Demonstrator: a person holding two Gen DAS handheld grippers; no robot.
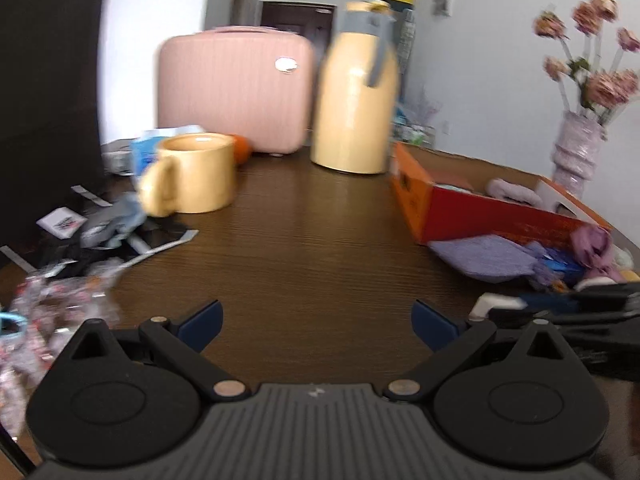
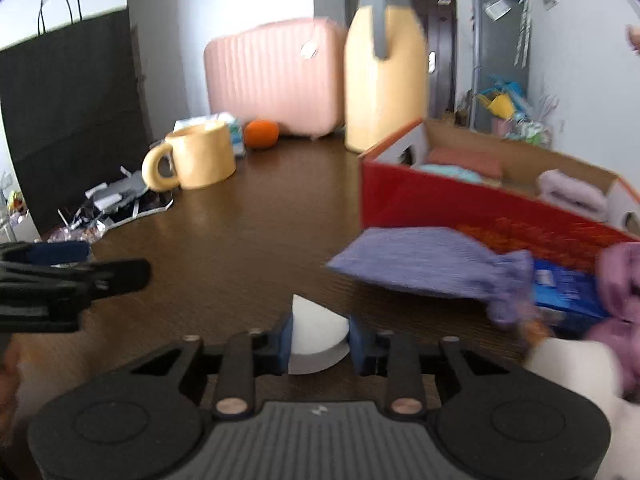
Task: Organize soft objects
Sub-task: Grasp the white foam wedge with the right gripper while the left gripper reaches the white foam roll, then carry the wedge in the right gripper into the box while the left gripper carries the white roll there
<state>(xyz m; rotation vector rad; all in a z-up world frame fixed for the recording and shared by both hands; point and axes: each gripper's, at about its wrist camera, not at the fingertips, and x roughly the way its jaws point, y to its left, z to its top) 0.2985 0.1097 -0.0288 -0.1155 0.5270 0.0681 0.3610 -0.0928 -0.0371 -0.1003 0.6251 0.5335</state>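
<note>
1. Right wrist view first: my right tongs (image 2: 318, 340) are clamped on a white soft object (image 2: 316, 334), pinched at both sides by the blue pads so it sits low between them and cannot slip. I cannot tell exactly what it is; it looks like a rolled or folded white cloth.

2. That object hangs just above the counter (image 2: 260, 220), near the front edge and short of the red box (image 2: 460, 204), which I judge to be the place where the soft things go.

3. Inside the box I see a reddish folded cloth (image 2: 466, 160), a teal cloth (image 2: 452, 172) beside it and a pale pink roll (image 2: 572, 192) near the far end. They lie side by side, so I read the box as partly filled.

4. A purple pouch (image 2: 432, 262) lies on the counter just in front of the box wall, with a pink cloth (image 2: 620, 280) off to its right. Both look unsorted.

5. Left wrist view: my left tongs (image 1: 316, 324) are spread wide apart with nothing between them, hovering over bare counter. I judge them kept free to take the next piece.

6. The mug (image 1: 196, 172), flask (image 1: 356, 96) and pink case (image 1: 236, 88) stand at the back, well apart from the box and out of my path.
</note>
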